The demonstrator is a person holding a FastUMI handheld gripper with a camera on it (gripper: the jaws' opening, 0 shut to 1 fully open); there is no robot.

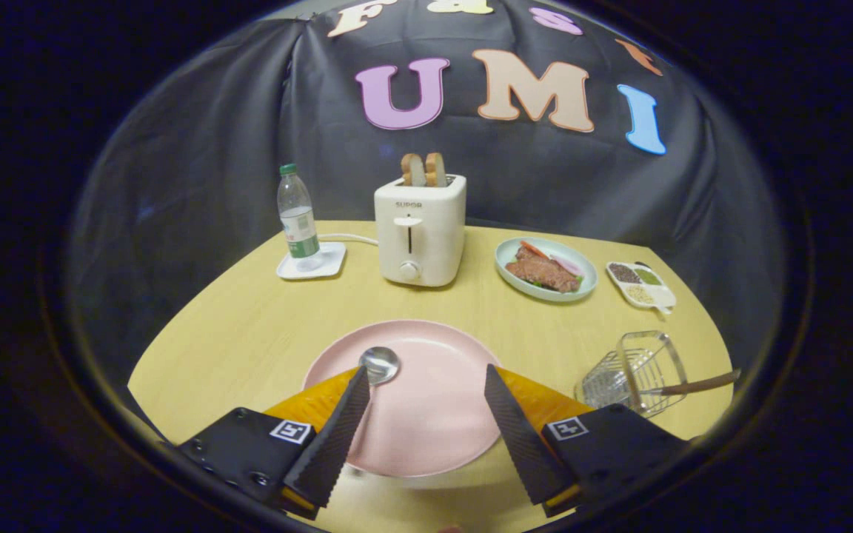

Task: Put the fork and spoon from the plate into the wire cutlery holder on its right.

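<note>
Currently the gripper [426, 385] hangs over the near half of the pink plate [426, 429], fingers spread wide apart and holding nothing. The spoon [378, 368] lies on the plate: its bowl sits just beside the tip of the left finger [338, 437], on the inner side, and its handle runs back toward the gripper along that finger, mostly hidden. The right finger [519, 437] stands well apart from the spoon, over the plate's right part.

To the right of the plate, beyond the right finger, is the wire cutlery holder [637, 374], lying tilted on the table. A utensil with a brown wooden handle [697, 384] rests in it, handle sticking out to the right; its head is inside the wire and cannot be made out, so whether it is the fork cannot be told.

Farther back on the yellow wooden table [249, 333]: a white toaster [419, 233] with two slices of bread [423, 170] standing up out of its slots, a water bottle [298, 218] on a white coaster [312, 263] to its left, a pale green dish of food [545, 269] to its right, and a small divided tray of seasonings [641, 284] beside that dish.
</note>
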